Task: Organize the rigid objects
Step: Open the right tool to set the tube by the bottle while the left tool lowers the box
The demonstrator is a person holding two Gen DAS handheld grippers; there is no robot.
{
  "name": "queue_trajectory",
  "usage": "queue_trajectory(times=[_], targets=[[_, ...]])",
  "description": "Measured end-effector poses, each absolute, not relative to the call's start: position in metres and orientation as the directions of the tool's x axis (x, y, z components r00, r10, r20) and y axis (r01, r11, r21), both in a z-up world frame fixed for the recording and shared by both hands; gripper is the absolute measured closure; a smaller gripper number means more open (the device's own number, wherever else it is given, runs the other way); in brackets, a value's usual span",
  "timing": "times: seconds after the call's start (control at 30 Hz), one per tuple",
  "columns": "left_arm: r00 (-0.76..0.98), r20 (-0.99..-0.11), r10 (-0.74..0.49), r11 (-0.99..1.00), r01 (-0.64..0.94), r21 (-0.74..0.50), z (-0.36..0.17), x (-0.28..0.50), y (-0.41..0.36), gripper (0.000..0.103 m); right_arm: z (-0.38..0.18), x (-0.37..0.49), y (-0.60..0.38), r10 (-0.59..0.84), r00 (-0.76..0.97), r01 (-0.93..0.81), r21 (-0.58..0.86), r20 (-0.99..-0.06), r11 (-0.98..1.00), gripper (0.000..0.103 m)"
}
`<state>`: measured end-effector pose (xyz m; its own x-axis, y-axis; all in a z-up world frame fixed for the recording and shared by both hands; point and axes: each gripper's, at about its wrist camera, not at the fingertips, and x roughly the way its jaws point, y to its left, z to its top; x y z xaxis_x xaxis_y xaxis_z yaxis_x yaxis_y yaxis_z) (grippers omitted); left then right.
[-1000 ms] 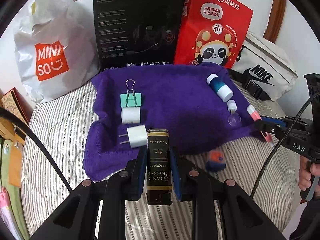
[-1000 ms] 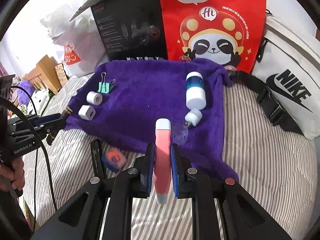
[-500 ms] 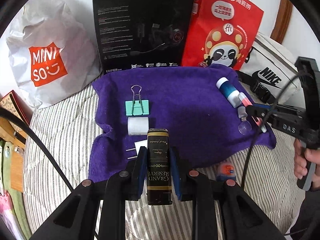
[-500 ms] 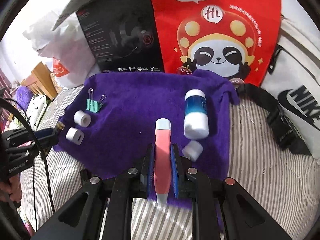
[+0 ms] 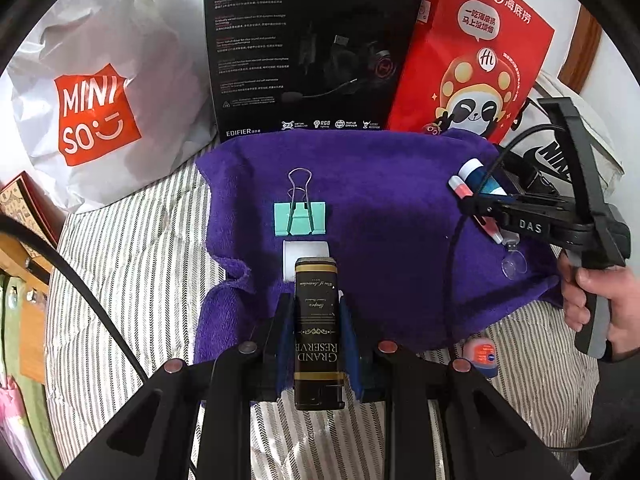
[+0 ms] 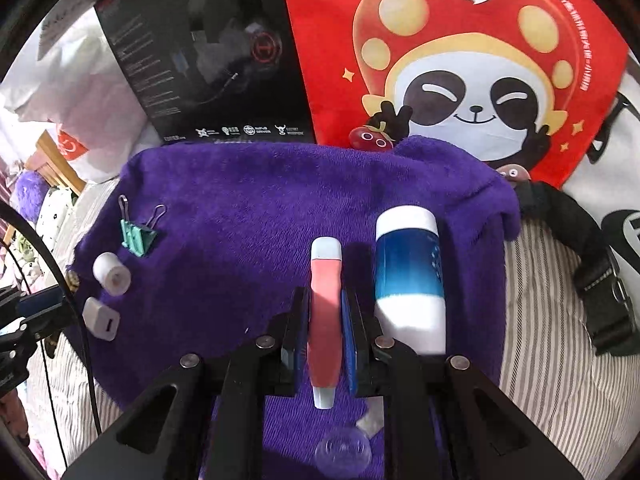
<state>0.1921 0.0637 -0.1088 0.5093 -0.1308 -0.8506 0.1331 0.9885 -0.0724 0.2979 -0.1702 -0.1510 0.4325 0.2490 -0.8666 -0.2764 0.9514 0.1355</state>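
The left hand-held gripper [image 5: 316,320] is clamped on a black lighter [image 5: 317,332] lettered "Grand Reserve", holding it lengthwise between its blue pads just over the near edge of the purple towel [image 5: 392,216] spread on the striped bed [image 5: 132,264]. Right beyond the lighter's tip lies a white roll [image 5: 306,250], and past that a green binder clip [image 5: 300,218] — the three nearly in a line. The right hand-held gripper [image 6: 326,320] grips a pink pen [image 6: 325,312] with pale caps, low over the towel's right side, just beside a blue-and-white bottle [image 6: 410,276] lying on its side. A clear suction cup [image 6: 342,452] sits beneath that gripper, near its base. On the far left of the right view, a white charger plug [image 6: 100,318] rests by the roll. A small orange-and-blue item [image 5: 480,356] lies on the bed just off the towel. Behind stand a Miniso bag [image 5: 96,112], a black headset box [image 5: 308,48] and a red panda bag [image 5: 472,64].
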Motion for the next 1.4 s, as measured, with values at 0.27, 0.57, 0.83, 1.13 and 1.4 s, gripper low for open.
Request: queue_trajectory(times=[0.27, 0.57, 0.83, 1.13, 1.4], targets=[[0.509, -0.849, -0.141, 0.987, 0.134, -0.084, -0.109, 0.196, 0.064, 0.081, -0.161, 0.305, -0.169, 0.228, 0.428, -0.279, 0.113, -0.874, 0.954, 0.087], [0.503, -0.85, -0.158, 0.985, 0.145, -0.097, -0.11, 0.201, 0.06, 0.081, -0.16, 0.301, -0.164, 0.262, 0.419, -0.328, 0.124, -0.869, 0.936, 0.069], [0.487, -0.853, -0.185, 0.978, 0.177, -0.111, -0.112, 0.215, 0.046, 0.081, -0.134, 0.28, -0.174, 0.262, 0.455, -0.33, 0.113, -0.851, 0.937, 0.068], [0.485, -0.851, -0.204, 0.975, 0.177, -0.132, -0.122, 0.238, 0.029, 0.081, -0.111, 0.233, -0.203, 0.249, 0.487, -0.296, 0.11, -0.837, 0.949, 0.068], [0.487, -0.852, -0.191, 0.98, 0.142, -0.139, -0.134, 0.258, 0.02, 0.081, -0.109, 0.193, -0.219, 0.266, 0.484, -0.273, 0.145, -0.834, 0.951, 0.068]])
